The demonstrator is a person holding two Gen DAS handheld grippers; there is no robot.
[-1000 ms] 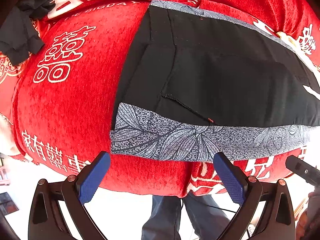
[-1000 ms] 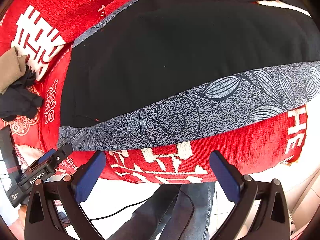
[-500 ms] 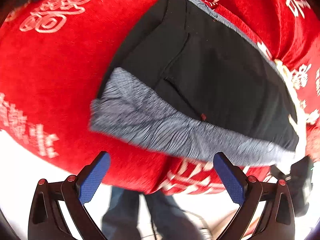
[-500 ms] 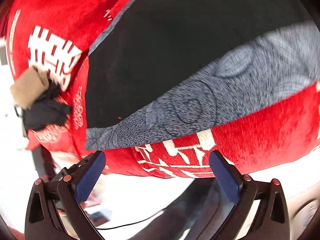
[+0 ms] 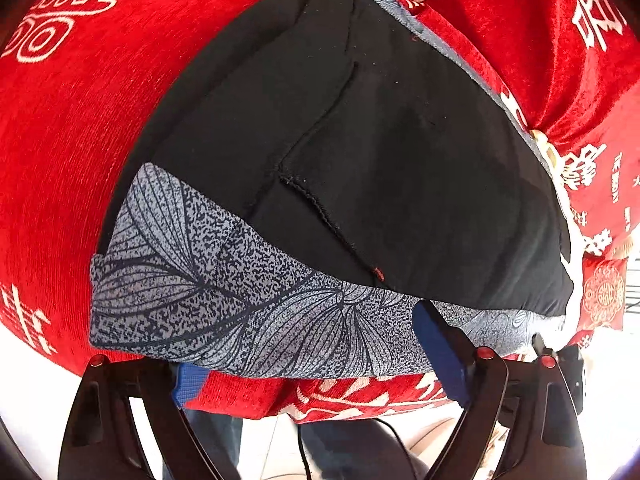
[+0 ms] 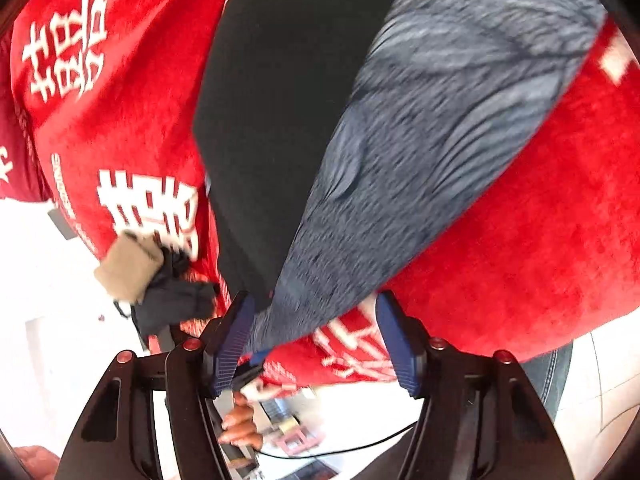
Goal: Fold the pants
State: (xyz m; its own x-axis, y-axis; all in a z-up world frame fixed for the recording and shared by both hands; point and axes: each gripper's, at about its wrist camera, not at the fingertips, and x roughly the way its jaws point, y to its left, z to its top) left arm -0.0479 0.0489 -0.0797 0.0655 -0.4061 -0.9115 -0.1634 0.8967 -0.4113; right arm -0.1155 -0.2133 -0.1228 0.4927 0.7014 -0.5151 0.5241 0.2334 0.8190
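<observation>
The black pants (image 5: pixel 360 140) lie flat on a red blanket (image 5: pixel 80 120). A grey leaf-print band (image 5: pixel 240 312) runs along their near edge. My left gripper (image 5: pixel 312 356) is open. Its left pad sits under the band's edge and its right pad (image 5: pixel 440 348) rests on top of the band. In the right wrist view the pants (image 6: pixel 280 100) and grey band (image 6: pixel 420 140) are blurred. My right gripper (image 6: pixel 316 340) is open and narrowed, its jaws either side of the band's near end.
The red blanket (image 6: pixel 520 260) has white characters and hangs over the near edge. A beige and black bundle of cloth (image 6: pixel 152 276) lies on it to the left. The person's hand (image 6: pixel 240 424) and jeans show below.
Both grippers moved forward onto the grey band's near edge. The right gripper swung left and its jaws narrowed. The left gripper's pads now straddle the band.
</observation>
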